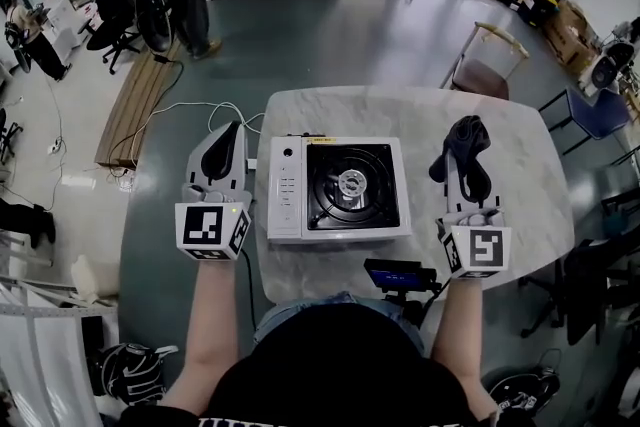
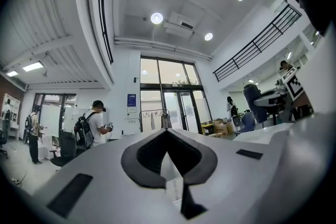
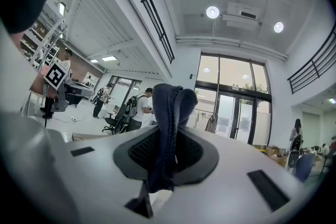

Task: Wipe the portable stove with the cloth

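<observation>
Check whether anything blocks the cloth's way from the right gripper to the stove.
Nothing visible does. The right gripper holds the cloth just to the right of the portable stove, with only bare marble table between them, and the stove's top is uncovered.

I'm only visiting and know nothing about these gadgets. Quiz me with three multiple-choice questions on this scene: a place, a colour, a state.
1. Where is the portable stove?
A) on the floor
B) on the table
C) on a chair

2. What colour is the cloth?
A) dark blue
B) yellow
C) white

3. What state is the right gripper in?
A) open, empty
B) shut on the cloth
C) lying on the floor

Answers: B, it sits on the marble top; A, dark in both views; B, its jaws pinch the cloth.
</observation>
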A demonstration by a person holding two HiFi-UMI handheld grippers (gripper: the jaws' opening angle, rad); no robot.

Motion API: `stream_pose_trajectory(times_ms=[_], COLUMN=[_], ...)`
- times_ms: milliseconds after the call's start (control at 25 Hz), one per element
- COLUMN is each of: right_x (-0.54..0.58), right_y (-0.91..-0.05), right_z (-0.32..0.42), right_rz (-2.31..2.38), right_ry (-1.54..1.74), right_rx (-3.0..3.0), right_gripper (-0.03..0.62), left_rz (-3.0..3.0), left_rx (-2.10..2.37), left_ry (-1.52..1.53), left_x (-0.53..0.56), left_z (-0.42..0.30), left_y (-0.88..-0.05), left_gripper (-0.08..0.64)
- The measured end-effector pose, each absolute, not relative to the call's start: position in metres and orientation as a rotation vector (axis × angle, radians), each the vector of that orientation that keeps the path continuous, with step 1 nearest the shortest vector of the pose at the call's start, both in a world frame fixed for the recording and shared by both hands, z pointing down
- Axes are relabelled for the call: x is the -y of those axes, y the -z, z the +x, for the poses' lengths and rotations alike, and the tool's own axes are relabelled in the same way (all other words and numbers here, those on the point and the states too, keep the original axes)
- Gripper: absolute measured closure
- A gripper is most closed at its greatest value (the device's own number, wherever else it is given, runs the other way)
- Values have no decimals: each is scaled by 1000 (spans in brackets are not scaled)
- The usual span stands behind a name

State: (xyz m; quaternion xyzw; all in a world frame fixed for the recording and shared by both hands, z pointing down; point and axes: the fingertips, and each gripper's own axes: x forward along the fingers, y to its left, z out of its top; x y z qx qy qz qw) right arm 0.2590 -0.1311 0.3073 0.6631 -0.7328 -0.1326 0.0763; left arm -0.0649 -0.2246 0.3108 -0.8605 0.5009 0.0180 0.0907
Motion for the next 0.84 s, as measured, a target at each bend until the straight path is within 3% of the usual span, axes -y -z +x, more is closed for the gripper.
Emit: stream_pose_trajectory(times_ms=[840], right_x=[137], right_y=[-312], right_z=[259], right_rz=[1966], right_ry=[371], right_rx=[2185], right_gripper=[518], left_rz=[-2574], left_rx=[-1461], left_ry=[-44], left_x=[229], left_z=[-61], left_y=[-316], left_gripper=[549])
